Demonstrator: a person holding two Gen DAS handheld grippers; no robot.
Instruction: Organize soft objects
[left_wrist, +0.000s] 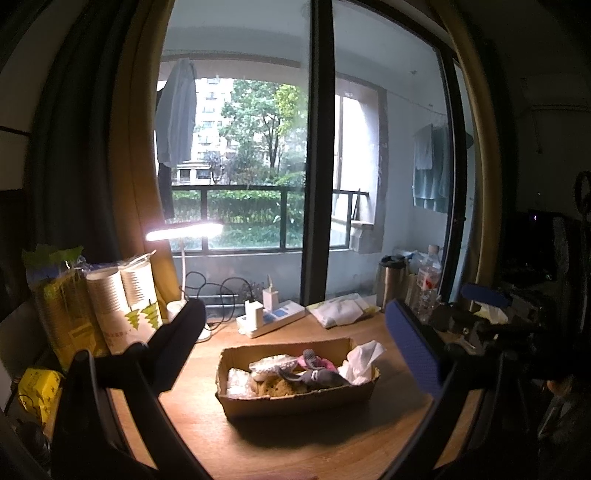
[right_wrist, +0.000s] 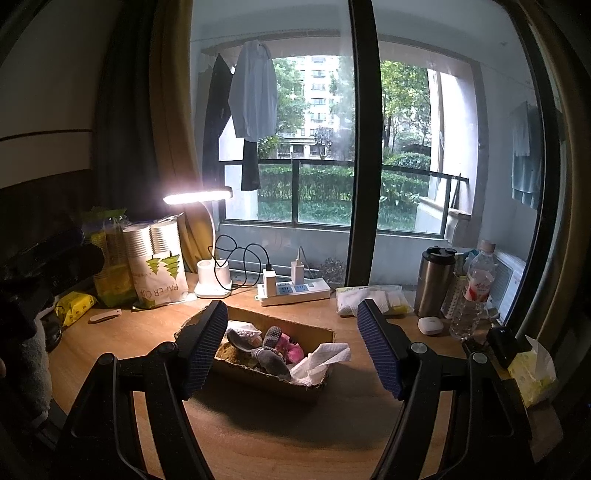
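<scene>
Both grippers hang empty, fingers spread wide: the left gripper (left_wrist: 295, 339) and the right gripper (right_wrist: 291, 343), with ribbed blue pads (right_wrist: 378, 345). Between them sits a shallow cardboard box (left_wrist: 295, 400) holding a crumpled white tissue (right_wrist: 319, 360), grey sock (right_wrist: 271, 360), pink cloth (right_wrist: 290, 347) and yellow sponge (left_wrist: 279, 387). Behind the box lie a white power strip (right_wrist: 295, 291), a lit lamp (right_wrist: 197, 195) and sleeved paper cups (right_wrist: 157, 266); right of it, a steel flask (right_wrist: 434, 280) and a bottle (right_wrist: 474, 291). The wooden desk (right_wrist: 277, 435) faces a balcony window (right_wrist: 314, 147).

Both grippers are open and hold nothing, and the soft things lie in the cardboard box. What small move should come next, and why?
Probably lower the right gripper toward the white tissue, which sticks up over the rim of the cardboard box nearest it. Its jaws stand wide and empty above the box; the left gripper is also open.
</scene>
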